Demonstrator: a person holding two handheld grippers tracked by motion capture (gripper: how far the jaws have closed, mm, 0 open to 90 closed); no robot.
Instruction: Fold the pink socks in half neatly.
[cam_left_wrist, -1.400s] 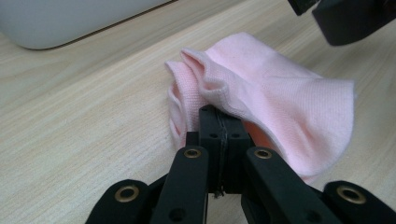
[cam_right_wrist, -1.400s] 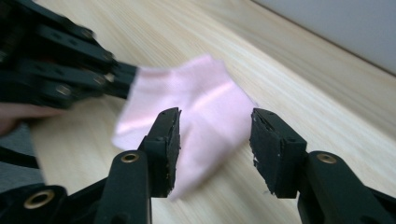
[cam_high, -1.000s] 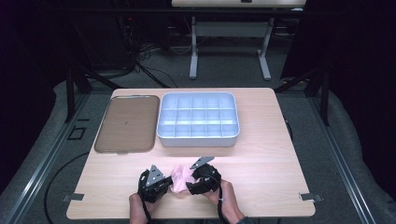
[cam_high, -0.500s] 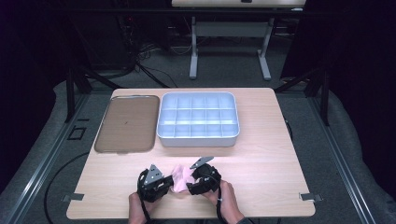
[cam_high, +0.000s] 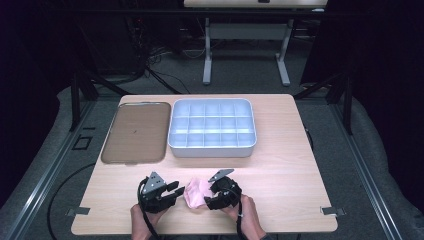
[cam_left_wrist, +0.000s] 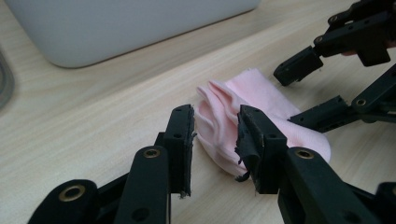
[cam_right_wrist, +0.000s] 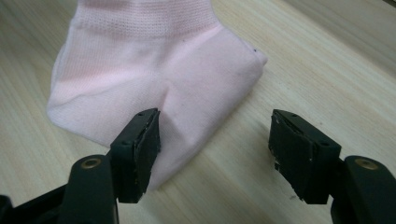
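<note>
room: dark, black cables on the floor, a second table's legs behind
counter (cam_high: 280, 165): light wood grain, near edge by the person
bin (cam_high: 212, 127): pale grey, gridded compartments, far centre
tray (cam_high: 131, 132): brown, flat, left of bin
sock (cam_high: 196, 193): pink, folded, flat on counter between both grippers; long axis runs left-right in high view; no readable writing
left gripper (cam_left_wrist: 215, 140): jaws just been opening, released, sock edge between them
right gripper (cam_right_wrist: 215, 140): jaws apart, released, left pad against the sock

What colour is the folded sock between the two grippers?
The sock is pale pink, clearest in the right gripper view.
</note>
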